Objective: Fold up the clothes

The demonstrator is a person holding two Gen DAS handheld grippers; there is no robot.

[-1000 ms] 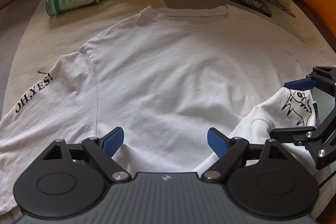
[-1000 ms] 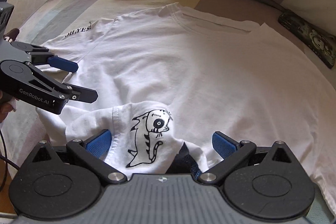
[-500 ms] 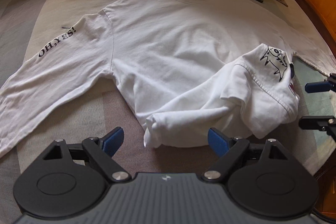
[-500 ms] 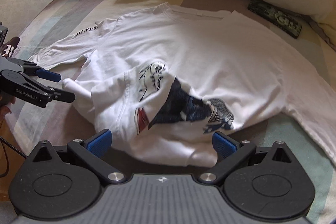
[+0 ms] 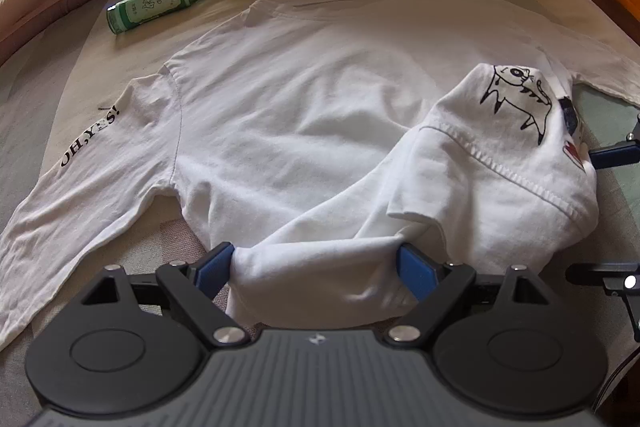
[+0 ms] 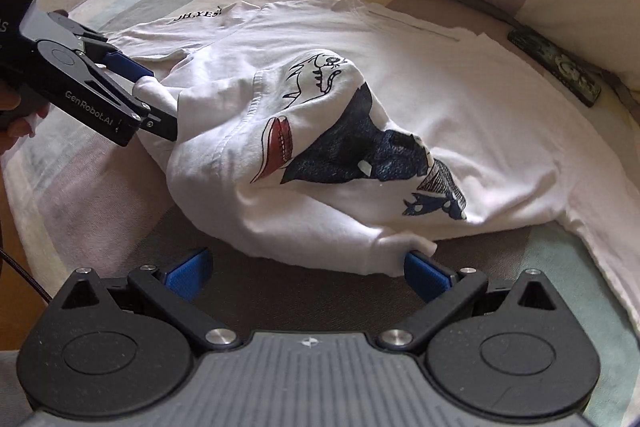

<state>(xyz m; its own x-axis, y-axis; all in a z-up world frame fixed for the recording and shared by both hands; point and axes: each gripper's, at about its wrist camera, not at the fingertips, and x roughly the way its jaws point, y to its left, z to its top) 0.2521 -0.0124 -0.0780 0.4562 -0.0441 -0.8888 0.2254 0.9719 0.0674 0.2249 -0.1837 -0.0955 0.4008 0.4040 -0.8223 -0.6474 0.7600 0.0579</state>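
- Left gripper: fingers spread wide, a bunched fold of the white T-shirt between them, seemingly to take the hem.
- Right gripper: fingers spread, hem touching one.
- T-shirt lies on the bed, hem flipped up.
- Farther off: green bottle.

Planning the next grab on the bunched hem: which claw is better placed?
Left. The left claw straddles the bunched hem of the t-shirt with open jaws; the right claw, also open, has only a corner by one pad.
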